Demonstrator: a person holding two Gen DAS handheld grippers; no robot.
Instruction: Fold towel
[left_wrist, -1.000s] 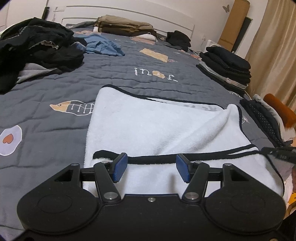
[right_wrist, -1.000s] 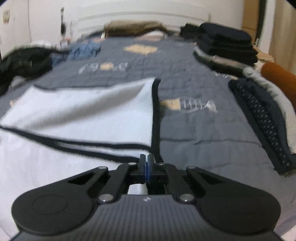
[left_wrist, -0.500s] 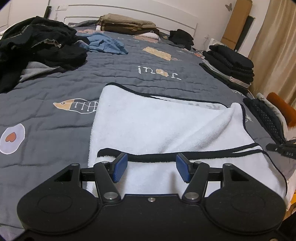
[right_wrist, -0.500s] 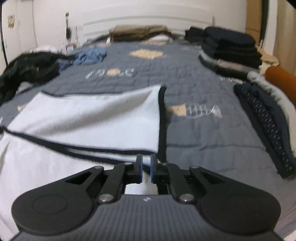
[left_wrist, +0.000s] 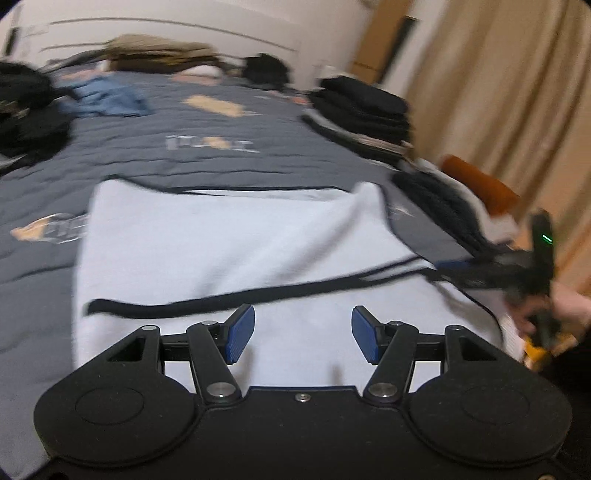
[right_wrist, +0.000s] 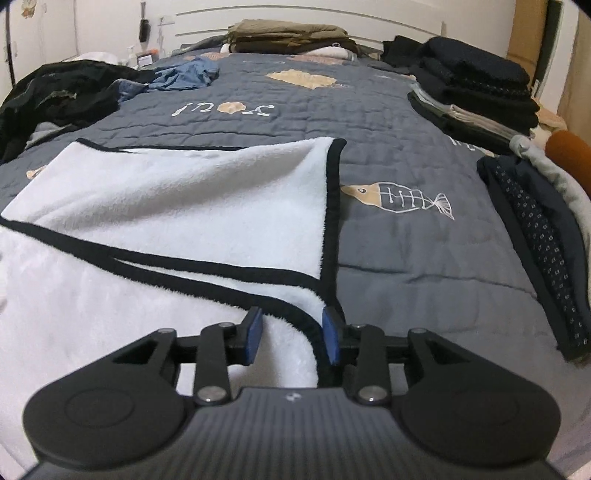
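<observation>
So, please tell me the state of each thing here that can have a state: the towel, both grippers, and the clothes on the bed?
towel: folded over once, flat on the bed, black trim showing.
right gripper: fingers just opened, towel corner between them, not pressed.
left gripper: fingers open, nothing between them, above the towel.
dark clothes stack: folded, piled.
black clothes heap: unfolded, crumpled.
blue garment: unfolded, crumpled.

**Free room and obstacles on the bed**

Open grey quilt (right_wrist: 388, 155) lies beyond and right of the white towel (right_wrist: 177, 195). Obstacles: folded dark stack (right_wrist: 476, 88) and navy garment (right_wrist: 532, 229) along the right edge, black heap (right_wrist: 55, 96) left, blue cloth (right_wrist: 184, 75) and folded brown pile (right_wrist: 284, 35) at the headboard.
</observation>
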